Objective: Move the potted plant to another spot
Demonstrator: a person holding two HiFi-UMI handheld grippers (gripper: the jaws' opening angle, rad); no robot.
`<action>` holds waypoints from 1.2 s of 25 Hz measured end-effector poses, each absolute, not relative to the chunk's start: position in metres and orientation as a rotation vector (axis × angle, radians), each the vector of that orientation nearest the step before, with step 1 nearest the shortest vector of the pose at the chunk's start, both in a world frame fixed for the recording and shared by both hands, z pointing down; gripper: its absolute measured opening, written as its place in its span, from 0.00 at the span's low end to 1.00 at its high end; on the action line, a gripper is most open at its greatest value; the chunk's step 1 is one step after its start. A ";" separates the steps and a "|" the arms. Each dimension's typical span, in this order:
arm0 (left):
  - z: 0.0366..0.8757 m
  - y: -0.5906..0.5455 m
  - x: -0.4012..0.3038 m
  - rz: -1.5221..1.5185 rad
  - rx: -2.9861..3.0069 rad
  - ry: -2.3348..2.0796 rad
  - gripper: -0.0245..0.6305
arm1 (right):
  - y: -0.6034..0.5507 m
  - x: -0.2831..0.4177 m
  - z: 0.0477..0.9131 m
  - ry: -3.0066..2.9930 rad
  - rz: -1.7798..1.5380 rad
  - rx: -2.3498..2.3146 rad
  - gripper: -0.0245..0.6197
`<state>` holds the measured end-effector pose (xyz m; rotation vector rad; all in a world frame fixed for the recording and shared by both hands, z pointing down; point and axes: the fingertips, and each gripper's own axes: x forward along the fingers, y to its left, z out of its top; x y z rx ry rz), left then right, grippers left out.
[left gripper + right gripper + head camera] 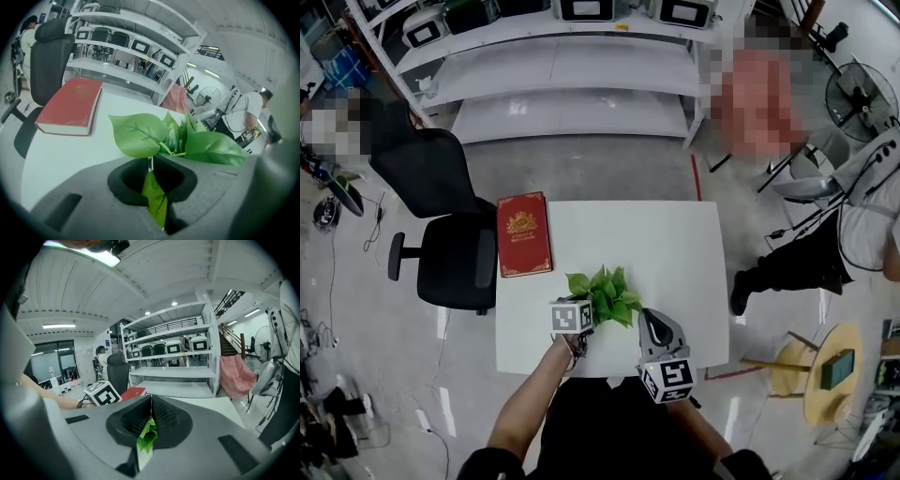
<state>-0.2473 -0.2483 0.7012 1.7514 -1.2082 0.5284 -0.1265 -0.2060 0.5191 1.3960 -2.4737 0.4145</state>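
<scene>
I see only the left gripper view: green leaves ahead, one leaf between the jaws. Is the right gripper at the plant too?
Observer: Yes, in the head view the right gripper is at the potted plant's right side.
Operator: Are its jaws closed?
Observer: The right gripper view shows them together on a leaf.
Operator: Where over the table is the plant?
Observer: By the white table's near edge, close to the person.
</scene>
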 end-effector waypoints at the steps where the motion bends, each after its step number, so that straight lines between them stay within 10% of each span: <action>1: 0.702 -0.253 -0.246 0.524 1.742 -1.215 0.10 | -0.211 -0.126 0.520 -2.478 0.414 1.384 0.06; 26: 0.729 -0.297 -0.219 0.471 1.595 -1.293 0.11 | -0.275 -0.086 0.547 -2.507 0.457 1.240 0.06; 30: 0.732 -0.295 -0.224 0.441 1.572 -1.297 0.24 | -0.277 -0.087 0.548 -2.511 0.454 1.231 0.06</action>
